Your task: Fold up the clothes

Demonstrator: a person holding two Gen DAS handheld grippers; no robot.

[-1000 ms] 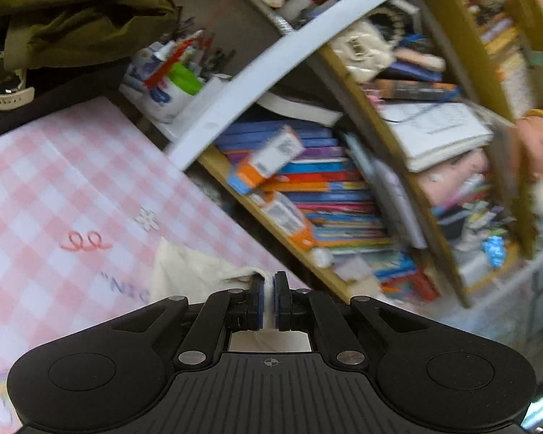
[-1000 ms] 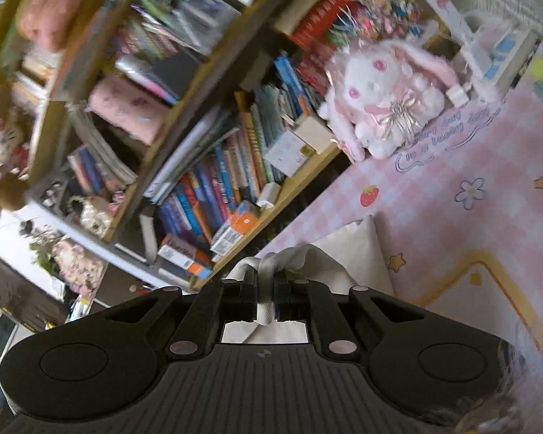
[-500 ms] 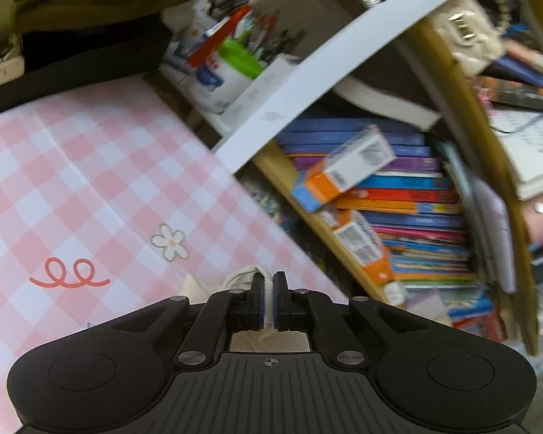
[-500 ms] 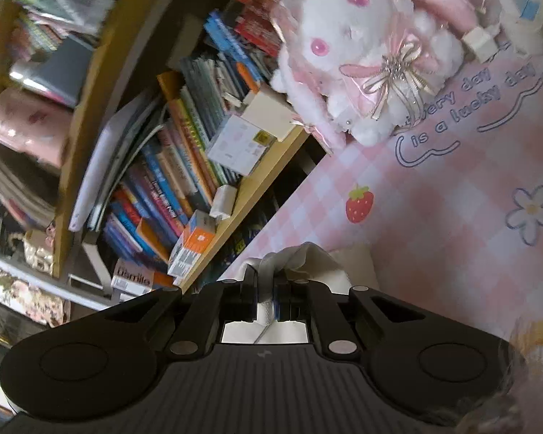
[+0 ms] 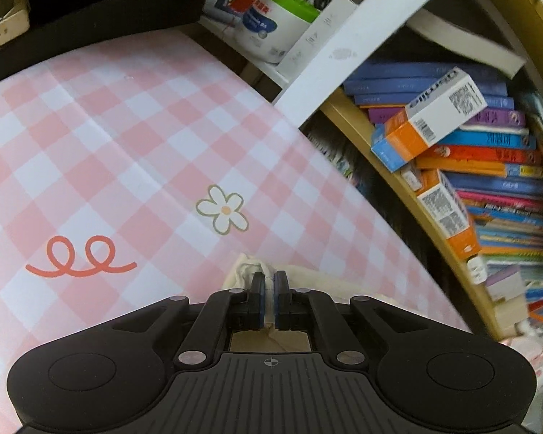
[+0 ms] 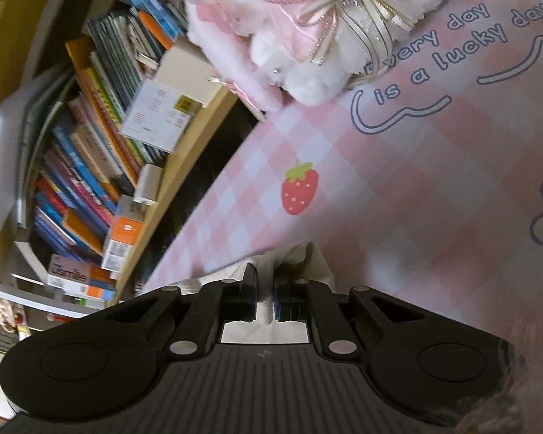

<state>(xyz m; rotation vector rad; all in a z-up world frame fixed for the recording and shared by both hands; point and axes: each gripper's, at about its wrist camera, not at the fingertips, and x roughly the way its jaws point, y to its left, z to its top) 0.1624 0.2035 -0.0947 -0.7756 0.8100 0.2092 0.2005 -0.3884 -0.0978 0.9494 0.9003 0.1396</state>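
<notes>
Left wrist view: left gripper [image 5: 269, 282] pinched on cream garment [image 5: 318, 282] low over pink checked mat [image 5: 126, 144], right gripper [image 6: 264, 282] likewise clamped on white cloth [image 6: 307, 256], seemingly mid-fold, next likely laying both corners flat and even, then releasing.

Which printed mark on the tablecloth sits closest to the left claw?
The white daisy, just ahead of the left claw; the red squiggle lies farther off to its left.
</notes>
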